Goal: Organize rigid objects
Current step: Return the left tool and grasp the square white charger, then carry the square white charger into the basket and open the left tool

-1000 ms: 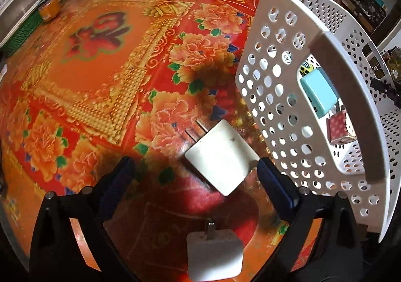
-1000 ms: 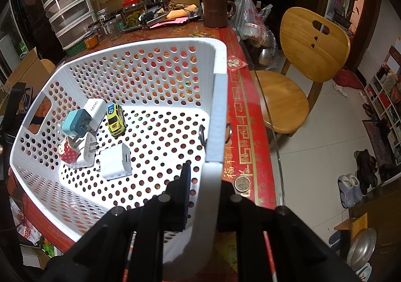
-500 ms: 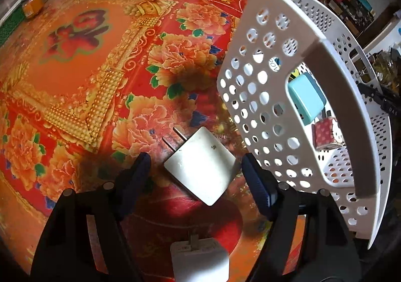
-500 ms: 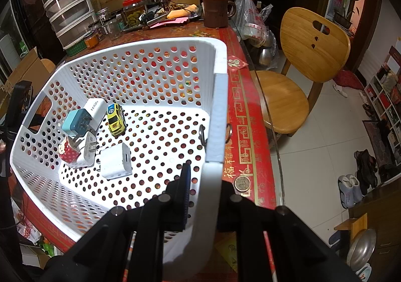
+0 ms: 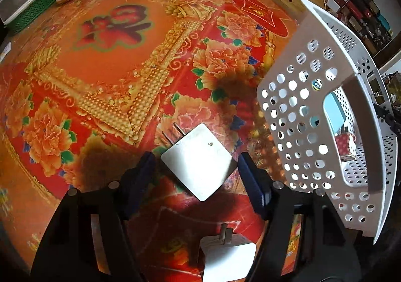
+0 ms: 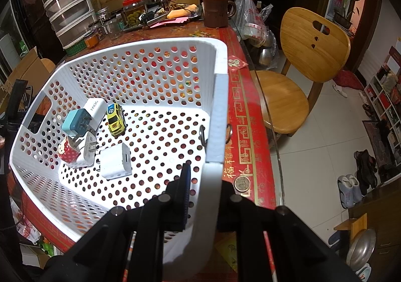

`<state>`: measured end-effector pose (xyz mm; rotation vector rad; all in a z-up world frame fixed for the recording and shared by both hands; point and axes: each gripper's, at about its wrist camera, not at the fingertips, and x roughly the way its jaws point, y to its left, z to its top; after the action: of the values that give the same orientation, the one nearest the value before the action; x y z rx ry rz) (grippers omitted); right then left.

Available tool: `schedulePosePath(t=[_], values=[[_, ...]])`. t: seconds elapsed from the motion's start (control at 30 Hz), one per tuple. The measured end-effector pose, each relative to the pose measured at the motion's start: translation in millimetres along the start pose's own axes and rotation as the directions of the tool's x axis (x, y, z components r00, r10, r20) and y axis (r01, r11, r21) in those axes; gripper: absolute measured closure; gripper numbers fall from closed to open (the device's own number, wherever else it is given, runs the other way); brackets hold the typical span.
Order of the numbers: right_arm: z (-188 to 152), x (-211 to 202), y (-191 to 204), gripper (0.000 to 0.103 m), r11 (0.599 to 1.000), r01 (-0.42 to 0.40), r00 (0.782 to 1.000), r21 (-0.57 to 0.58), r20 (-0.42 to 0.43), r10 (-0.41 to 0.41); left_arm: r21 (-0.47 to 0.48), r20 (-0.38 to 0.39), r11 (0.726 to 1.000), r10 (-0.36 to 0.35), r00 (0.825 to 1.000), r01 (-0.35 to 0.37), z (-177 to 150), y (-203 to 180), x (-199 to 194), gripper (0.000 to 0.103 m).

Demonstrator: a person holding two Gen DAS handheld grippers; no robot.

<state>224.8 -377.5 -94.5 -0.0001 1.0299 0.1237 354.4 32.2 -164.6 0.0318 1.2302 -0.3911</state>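
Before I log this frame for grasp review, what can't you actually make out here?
- Left wrist view: whether the left gripper touches the white charger; the gaps look narrow.
- Left wrist view: the second white charger is cut off by the bottom edge.
- Left wrist view: basket contents are mostly screened by its perforated wall.
- Right wrist view: the right gripper's outer finger hides behind the basket wall.

A plain white charger [image 5: 199, 160] sits between black jaws with blue pads [image 5: 253, 190]. Beneath them the worktop [image 5: 112, 61] is red and orange, patterned with gold borders and peonies. Beyond the right jaws, a white perforated basket [image 6: 160, 69] holds a yellow toy car [image 6: 115, 119].
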Motion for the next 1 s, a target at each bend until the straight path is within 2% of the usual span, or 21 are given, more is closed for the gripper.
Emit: schedulePosePath(t=[0.37, 0.4, 0.47, 0.67, 1.0], values=[[0, 0, 0, 0.090, 1.000, 0.003, 1.000, -0.002, -0.001, -0.003, 0.011, -0.018, 1.000, 0.020, 1.000, -0.020, 0, -14, 10, 0.031], [0, 0, 0, 0.090, 1.000, 0.003, 1.000, -0.001, -0.001, -0.003, 0.007, -0.014, 1.000, 0.018, 1.000, -0.018, 0, -14, 10, 0.031], [0, 0, 0, 0.090, 1.000, 0.003, 1.000, -0.002, -0.001, -0.003, -0.001, -0.004, 1.000, 0.027, 1.000, -0.027, 1, -12, 10, 0.040], [0, 0, 0, 0.090, 1.000, 0.004, 1.000, -0.002, -0.002, -0.004, -0.001, -0.009, 1.000, 0.025, 1.000, -0.025, -3, -10, 7, 0.040], [0, 0, 0, 0.090, 1.000, 0.004, 1.000, -0.004, -0.003, -0.004, -0.012, 0.080, 0.999, 0.045, 0.996, -0.044, -4, -6, -39, 0.040]])
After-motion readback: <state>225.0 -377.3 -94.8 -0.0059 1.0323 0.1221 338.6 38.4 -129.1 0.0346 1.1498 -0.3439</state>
